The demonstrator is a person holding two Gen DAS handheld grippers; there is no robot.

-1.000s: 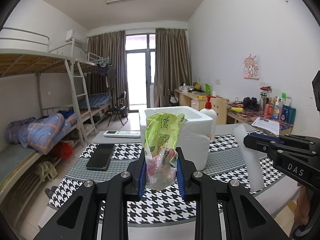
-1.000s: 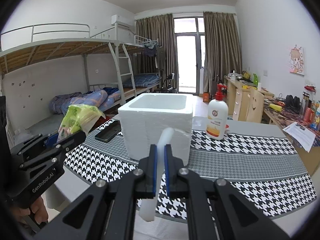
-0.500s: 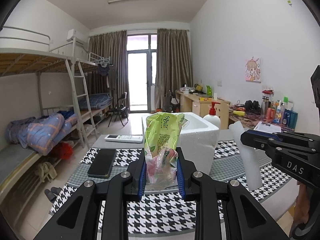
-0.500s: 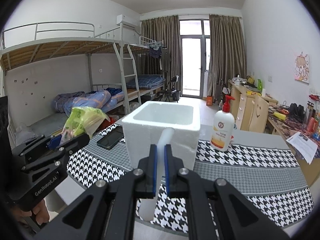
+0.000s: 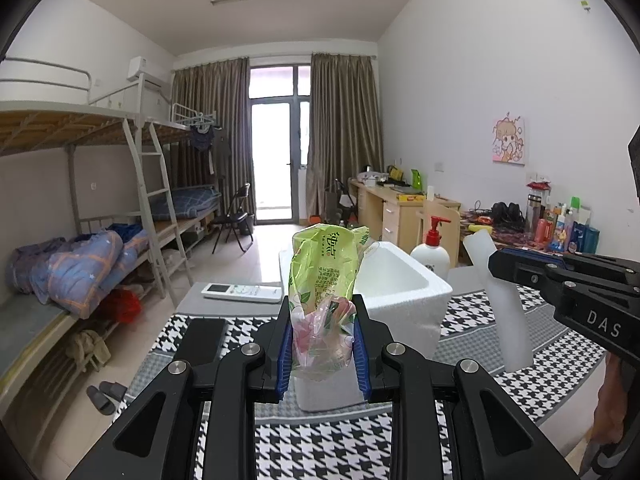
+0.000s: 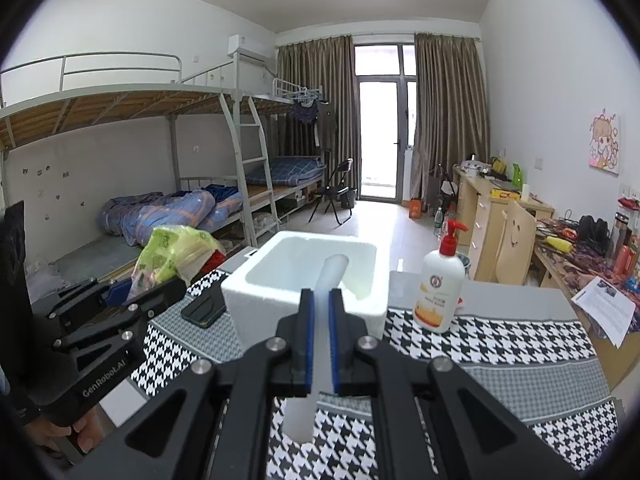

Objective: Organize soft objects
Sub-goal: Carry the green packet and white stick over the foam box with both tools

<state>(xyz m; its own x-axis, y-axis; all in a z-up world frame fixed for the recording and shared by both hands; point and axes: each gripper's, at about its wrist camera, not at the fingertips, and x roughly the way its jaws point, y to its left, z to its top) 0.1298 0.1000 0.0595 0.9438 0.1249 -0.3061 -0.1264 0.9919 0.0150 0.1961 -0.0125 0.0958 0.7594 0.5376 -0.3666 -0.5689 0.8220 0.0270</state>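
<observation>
In the left wrist view, the left gripper [image 5: 322, 342] has its blue pads clenched on a crumpled green plastic packet [image 5: 322, 280], which stands upright between the jaws, its clear pinkish lower end squeezed at the pads. Behind the packet sits a white foam box [image 5: 404, 292], open at the top, on a table covered by a black-and-white houndstooth cloth [image 5: 320, 448]. A dark phone [image 5: 202, 338] lies on the cloth to the left, and a white remote control [image 5: 242, 292] lies beyond it near the far edge. A white pump bottle with a red top [image 5: 432, 250] stands just behind the box on the right. At the right edge the right gripper [image 5: 494, 266] grips a white foam strip [image 5: 504, 300], tilted, its lower end hanging above the cloth

In the right wrist view, the right gripper [image 6: 321, 334] is clamped tight on the same white foam strip [image 6: 326, 280], whose upper end reaches in front of the foam box [image 6: 308, 276] opening while the lower end hangs over the cloth [image 6: 500, 344]. The pump bottle [image 6: 440, 284] stands to the right of the box, apart from it. The phone [image 6: 204, 306] lies left of the box. Further left, the left gripper [image 6: 132, 292] holds the green packet [image 6: 172, 256] clear of the table, and fingers [image 6: 76, 436] of a hand curl around its handle at the bottom corner
</observation>
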